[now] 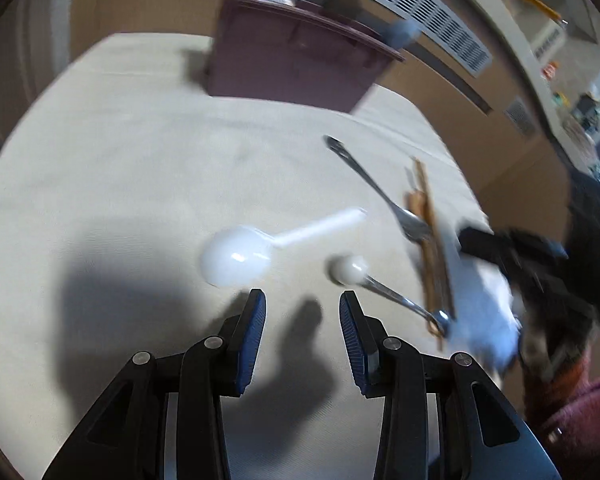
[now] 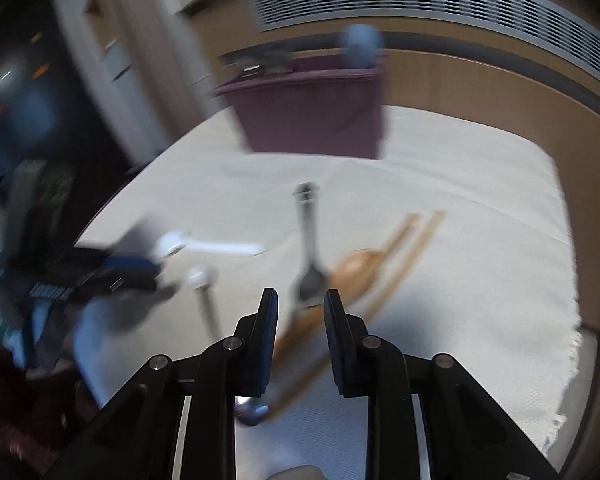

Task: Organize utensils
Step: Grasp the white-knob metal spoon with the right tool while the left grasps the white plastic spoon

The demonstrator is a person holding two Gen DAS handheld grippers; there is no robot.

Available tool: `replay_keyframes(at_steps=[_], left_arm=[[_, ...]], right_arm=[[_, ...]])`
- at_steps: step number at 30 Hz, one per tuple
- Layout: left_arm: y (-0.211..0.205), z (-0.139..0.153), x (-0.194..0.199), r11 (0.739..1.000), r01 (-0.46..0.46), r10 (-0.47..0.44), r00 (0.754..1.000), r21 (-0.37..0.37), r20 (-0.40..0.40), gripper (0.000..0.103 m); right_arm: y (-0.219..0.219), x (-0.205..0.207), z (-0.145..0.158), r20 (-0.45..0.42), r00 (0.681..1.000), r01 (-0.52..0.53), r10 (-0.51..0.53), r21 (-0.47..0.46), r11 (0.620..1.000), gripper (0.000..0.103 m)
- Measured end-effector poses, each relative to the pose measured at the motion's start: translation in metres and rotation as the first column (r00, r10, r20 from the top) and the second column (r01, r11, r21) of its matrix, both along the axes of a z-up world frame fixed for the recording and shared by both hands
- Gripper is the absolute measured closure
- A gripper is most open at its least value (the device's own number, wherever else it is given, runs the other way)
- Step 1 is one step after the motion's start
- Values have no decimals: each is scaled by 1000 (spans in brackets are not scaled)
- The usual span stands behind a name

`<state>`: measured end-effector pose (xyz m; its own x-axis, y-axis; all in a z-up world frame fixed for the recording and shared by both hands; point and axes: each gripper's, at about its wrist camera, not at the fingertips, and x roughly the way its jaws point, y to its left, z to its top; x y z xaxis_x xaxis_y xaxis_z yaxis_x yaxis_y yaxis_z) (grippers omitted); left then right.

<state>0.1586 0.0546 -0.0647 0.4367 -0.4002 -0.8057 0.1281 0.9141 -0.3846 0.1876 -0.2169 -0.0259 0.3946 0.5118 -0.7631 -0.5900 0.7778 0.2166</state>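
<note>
Utensils lie on a cream tablecloth (image 1: 120, 160). In the left wrist view a white plastic spoon (image 1: 260, 246) lies just ahead of my open, empty left gripper (image 1: 302, 300). A metal spoon with a white ball end (image 1: 376, 286) lies to its right, then a metal fork (image 1: 374, 188), wooden chopsticks (image 1: 430, 236) and a wooden spoon. My right gripper (image 1: 512, 248) shows there, blurred. In the right wrist view my right gripper (image 2: 300, 300) is open above the fork (image 2: 310, 248), wooden spoon (image 2: 356, 266) and chopsticks (image 2: 404, 252).
A dark purple utensil holder (image 1: 292, 64) stands at the table's far edge, also in the right wrist view (image 2: 312, 116), with some items in it. A wood-panelled wall with a vent grille (image 2: 440, 4) is behind. The left gripper (image 2: 100, 276) shows blurred at left.
</note>
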Motion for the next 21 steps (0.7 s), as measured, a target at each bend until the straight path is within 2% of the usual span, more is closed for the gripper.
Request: replay_keyframes(at_steps=[4, 10, 14, 17, 21], left_arm=[[11, -2, 4, 998, -62, 62, 998, 5, -14, 63], [25, -4, -3, 996, -83, 82, 996, -33, -24, 63], [28, -7, 3, 989, -107, 101, 993, -105, -60, 63], [26, -12, 20, 976, -136, 120, 988, -168, -101, 63], [16, -10, 53, 975, -181, 172, 982, -128, -75, 63]], right_arm=[[45, -15, -6, -10, 988, -156, 156, -26, 987, 79], [103, -5, -26, -24, 969, -247, 246, -132, 960, 79], [105, 7, -30, -15, 978, -209, 209, -164, 964, 83], [69, 21, -19, -1, 994, -110, 110, -99, 989, 83], [24, 35, -15, 17, 999, 38, -37, -85, 996, 83]])
